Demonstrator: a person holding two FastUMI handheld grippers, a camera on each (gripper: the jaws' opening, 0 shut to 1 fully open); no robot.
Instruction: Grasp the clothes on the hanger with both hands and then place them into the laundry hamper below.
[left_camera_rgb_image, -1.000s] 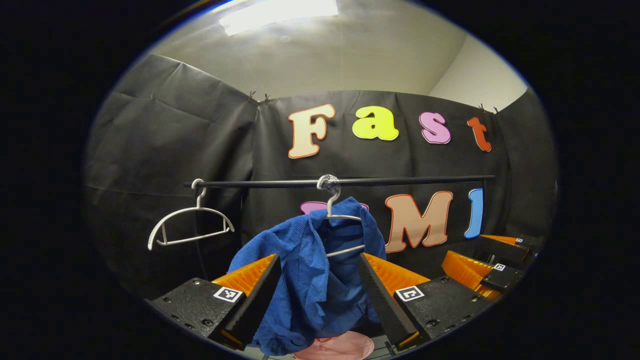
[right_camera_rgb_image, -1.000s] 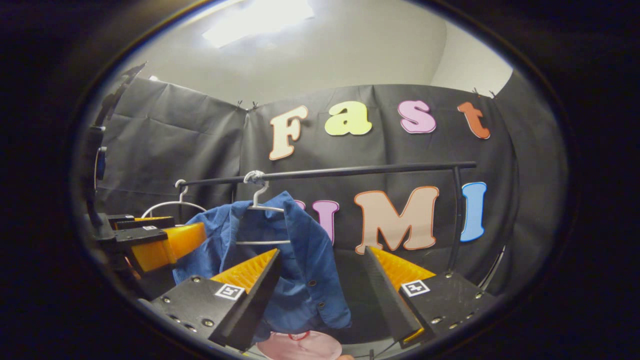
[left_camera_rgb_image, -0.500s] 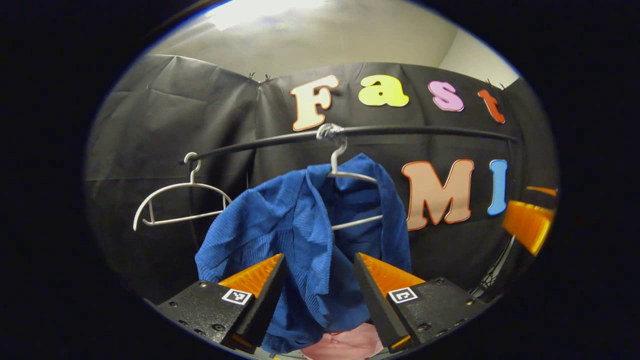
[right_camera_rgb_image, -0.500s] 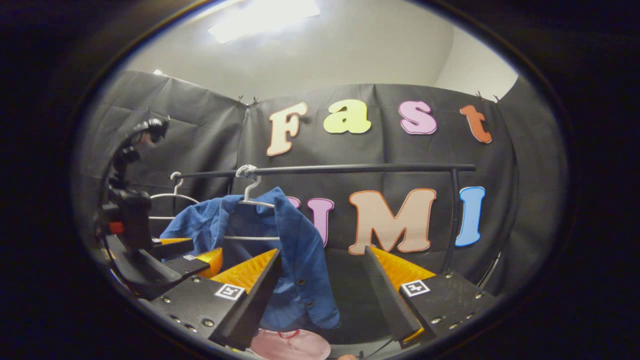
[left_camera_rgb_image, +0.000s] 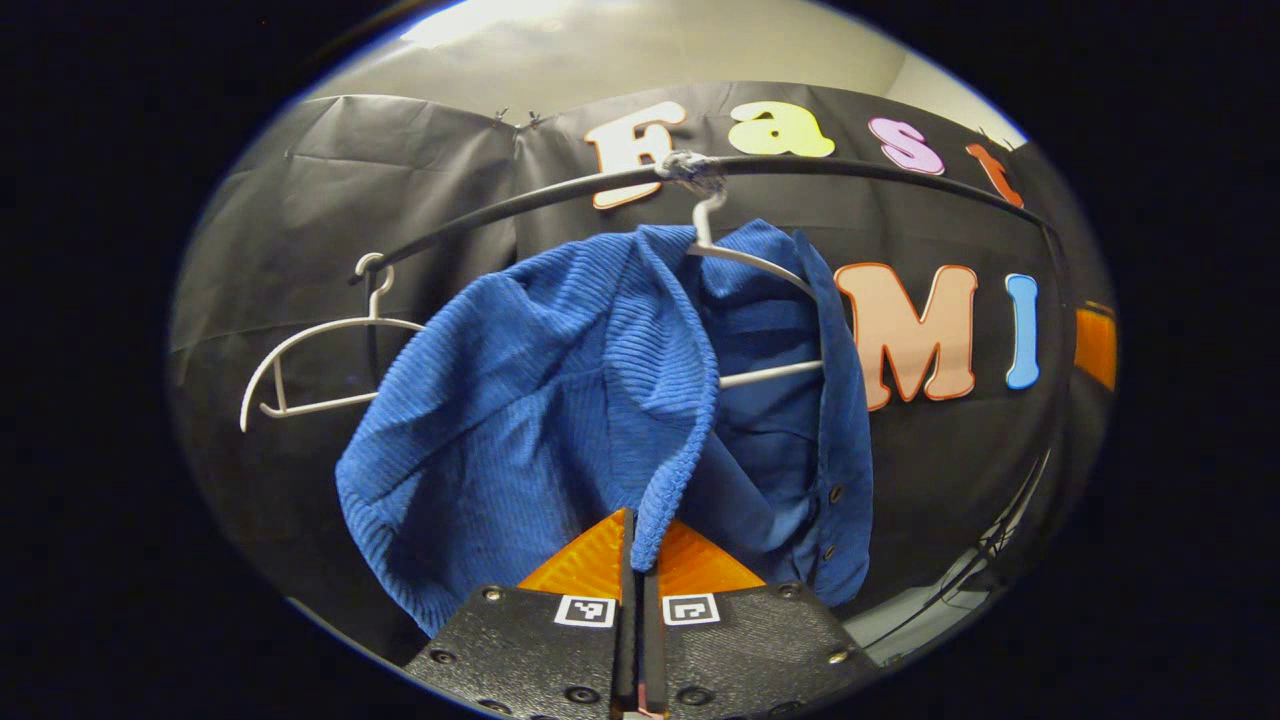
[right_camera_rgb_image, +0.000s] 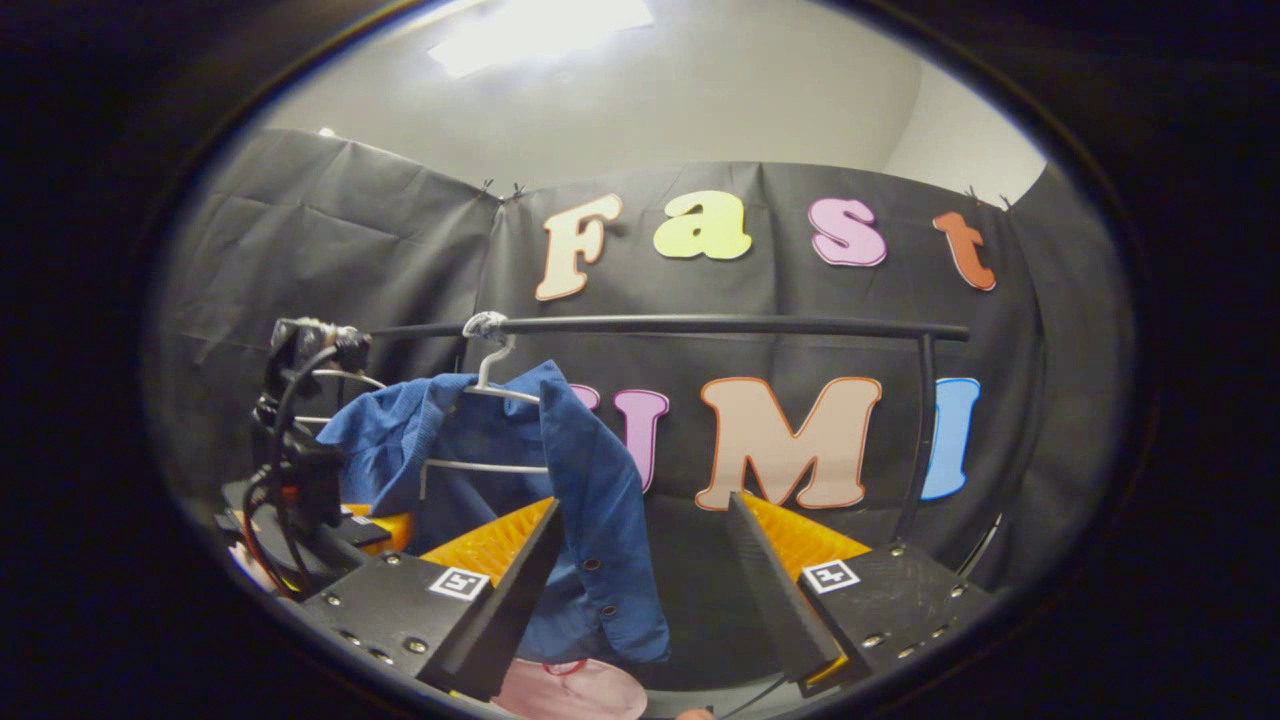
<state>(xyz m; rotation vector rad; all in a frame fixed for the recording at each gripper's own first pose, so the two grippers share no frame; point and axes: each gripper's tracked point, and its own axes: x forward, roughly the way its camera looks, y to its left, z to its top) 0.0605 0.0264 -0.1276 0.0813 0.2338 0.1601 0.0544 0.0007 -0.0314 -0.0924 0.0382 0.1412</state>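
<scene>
Hanging from hanger (left_camera_rgb_image: 745, 262) on rail (left_camera_rgb_image: 860, 172): blue shirt (left_camera_rgb_image: 560, 400), long axis vertical, hem toward pink hamper (right_camera_rgb_image: 575, 690) directly below. Left gripper (left_camera_rgb_image: 637, 540) nearer, fingers pinched together on front fold of shirt. Right gripper (right_camera_rgb_image: 640, 520) spread wide, gripping nothing, shirt's buttoned edge lying up and left of its gap. Judged next: right gripper shifted left to take that edge.

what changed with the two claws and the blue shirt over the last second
The left claw moved in close to the blue shirt and closed on a fold of its edge; a second ago its fingers were wide apart around the cloth. The right claw stayed open, short of the shirt's button edge. The shirt stays on its white hanger on the rail.
</scene>
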